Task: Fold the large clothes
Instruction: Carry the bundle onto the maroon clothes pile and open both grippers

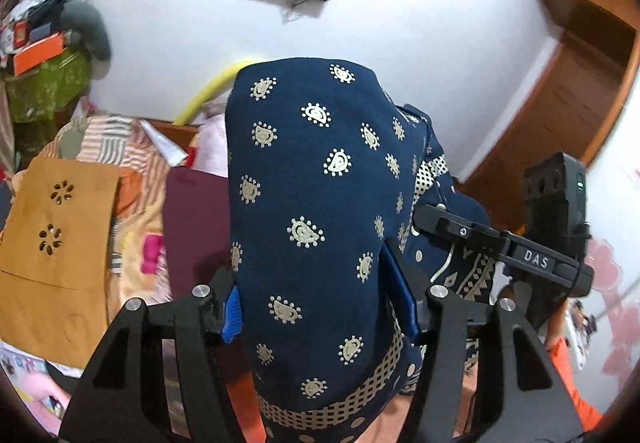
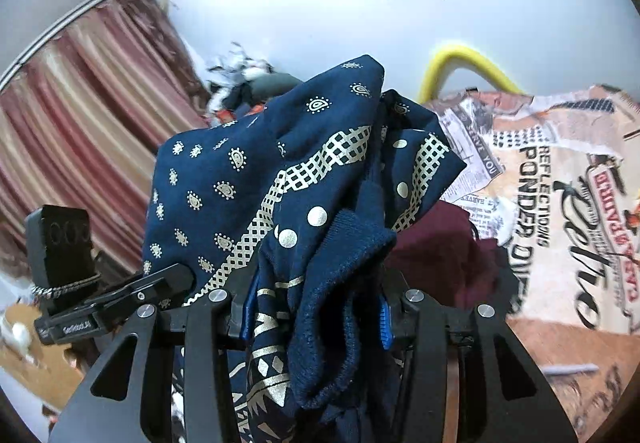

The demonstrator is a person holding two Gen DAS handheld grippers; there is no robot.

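We see the navy printed garment [image 1: 320, 203] filling mid-frame, blocking the bed beyond, pinched in both the left gripper [image 1: 316, 309] and right gripper [image 2: 316, 317] jaws. A maroon cloth [image 2: 436, 255] lies centre-right, a mustard cloth [image 1: 56, 227] left.

Matt navy cloth garment [image 1: 320, 203] with metallic print; ribbed knit cuff [image 2: 344, 263].

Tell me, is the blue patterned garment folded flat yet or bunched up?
Bunched up. The blue garment hangs in loose folds, held by the left hand-held gripper and the right hand-held gripper, above the bed.
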